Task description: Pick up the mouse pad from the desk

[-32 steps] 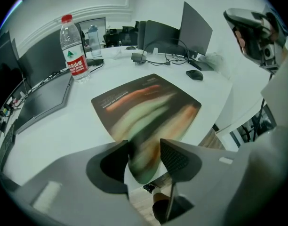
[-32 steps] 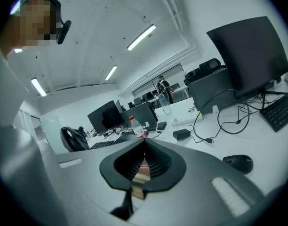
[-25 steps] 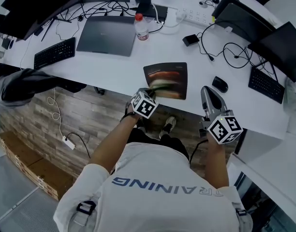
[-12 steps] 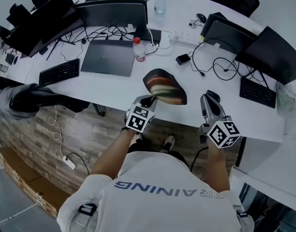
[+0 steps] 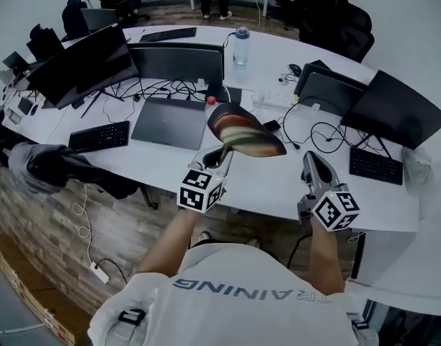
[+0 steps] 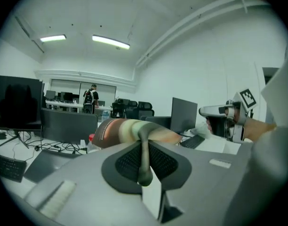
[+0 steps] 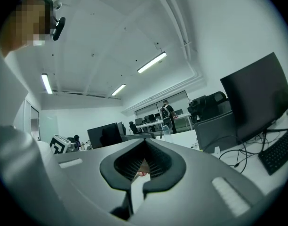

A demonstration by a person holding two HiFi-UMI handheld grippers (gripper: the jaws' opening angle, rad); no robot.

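Already lifted: mouse pad (image 5: pixel 246 132), drooping in the air well above the desk (image 5: pixel 272 184), one edge clamped between the jaws of the left gripper (image 5: pixel 224 153). Off to the side, right gripper (image 5: pixel 309 160), jaws together on nothing. Apparently done, with only holding left.

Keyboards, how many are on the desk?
3: left keyboard beside the closed laptop, far keyboard behind the monitors, right keyboard at the right end. Monitors may hide more.
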